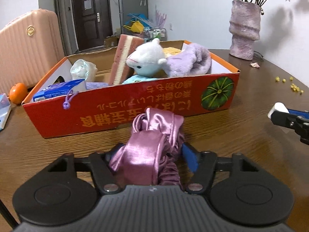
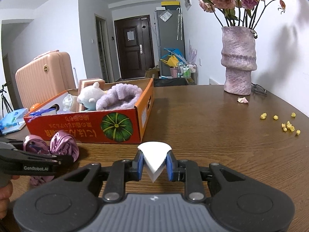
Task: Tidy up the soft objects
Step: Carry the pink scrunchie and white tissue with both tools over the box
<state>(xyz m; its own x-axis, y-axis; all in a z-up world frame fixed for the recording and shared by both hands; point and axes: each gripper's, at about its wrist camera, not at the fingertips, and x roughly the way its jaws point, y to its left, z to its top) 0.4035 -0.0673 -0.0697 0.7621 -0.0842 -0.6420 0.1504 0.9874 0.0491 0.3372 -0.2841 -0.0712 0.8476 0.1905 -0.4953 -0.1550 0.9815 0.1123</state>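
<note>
My left gripper (image 1: 152,150) is shut on a pink satin cloth (image 1: 152,137), held just above the wooden table in front of the red cardboard box (image 1: 108,114); the cloth (image 2: 63,145) and the left gripper (image 2: 67,158) also show in the right wrist view. My right gripper (image 2: 154,162) is shut on a white wedge-shaped sponge (image 2: 155,156), to the right of the box (image 2: 87,127). The box holds a white plush toy (image 1: 148,60), a purple fluffy item (image 1: 189,60) and a pink sponge block (image 1: 123,61).
A purple vase (image 2: 238,61) with dried roses stands at the table's back right. Small yellow bits (image 2: 287,125) and a petal (image 2: 243,100) lie on the table. An orange (image 1: 18,95), a tissue pack (image 2: 12,120) and a pink suitcase (image 1: 29,46) are left of the box.
</note>
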